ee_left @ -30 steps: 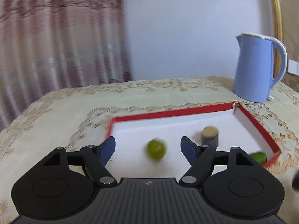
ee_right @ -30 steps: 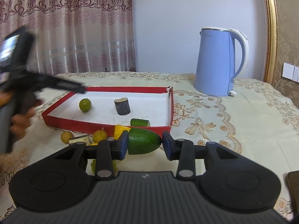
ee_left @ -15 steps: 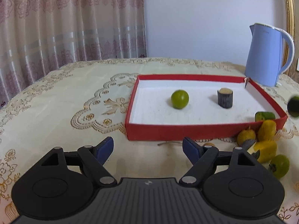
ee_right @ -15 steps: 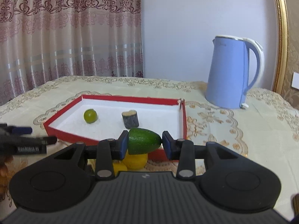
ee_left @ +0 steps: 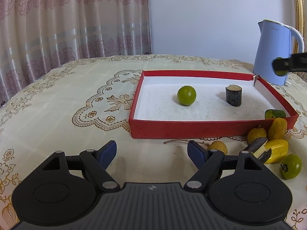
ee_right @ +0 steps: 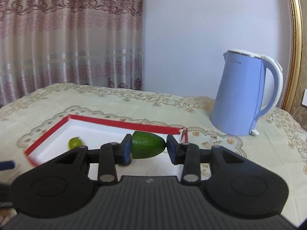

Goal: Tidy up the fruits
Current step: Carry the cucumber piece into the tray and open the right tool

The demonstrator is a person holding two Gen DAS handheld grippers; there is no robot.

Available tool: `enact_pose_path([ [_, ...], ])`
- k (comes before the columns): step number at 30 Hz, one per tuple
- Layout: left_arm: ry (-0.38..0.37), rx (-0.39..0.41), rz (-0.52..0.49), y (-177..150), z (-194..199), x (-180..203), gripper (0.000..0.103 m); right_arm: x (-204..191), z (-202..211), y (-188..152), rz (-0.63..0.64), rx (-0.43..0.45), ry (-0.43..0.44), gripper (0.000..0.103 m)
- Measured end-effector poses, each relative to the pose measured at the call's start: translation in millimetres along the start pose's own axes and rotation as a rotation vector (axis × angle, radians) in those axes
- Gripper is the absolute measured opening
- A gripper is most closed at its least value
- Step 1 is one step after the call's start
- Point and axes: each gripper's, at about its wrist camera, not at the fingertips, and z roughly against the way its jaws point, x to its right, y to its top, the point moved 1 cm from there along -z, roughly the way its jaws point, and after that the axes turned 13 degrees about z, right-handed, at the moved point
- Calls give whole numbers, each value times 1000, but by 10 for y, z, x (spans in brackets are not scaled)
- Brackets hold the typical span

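Above the red tray (ee_right: 122, 123), right tongs (ee_right: 148, 147) pinch a smooth tapered avocado (ee_right: 147, 147); left tongs (ee_left: 152, 151) gape empty.

Your tabletop (ee_left: 57, 105) wears a cream embroidered cloth. On it sit a red tray (ee_left: 191, 129), a blue kettle (ee_left: 272, 53), a thin twig (ee_left: 176, 140), and beside the tray's near right corner, loose yellow fruits (ee_left: 277, 128) and a green tomato (ee_left: 290, 166).

Blurred lime (ee_right: 75, 143); half-hidden cucumber piece (ee_left: 275, 113)
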Motion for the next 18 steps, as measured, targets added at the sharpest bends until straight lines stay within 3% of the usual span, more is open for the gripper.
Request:
enact_pose_path([
  [17, -9, -20, 0, -23, -38, -6, 81, 50, -998, -41, -50, -180, -19, 37],
  [18, -8, -22, 1, -23, -41, -6, 81, 52, -1004, -57, -55, -184, -17, 46],
])
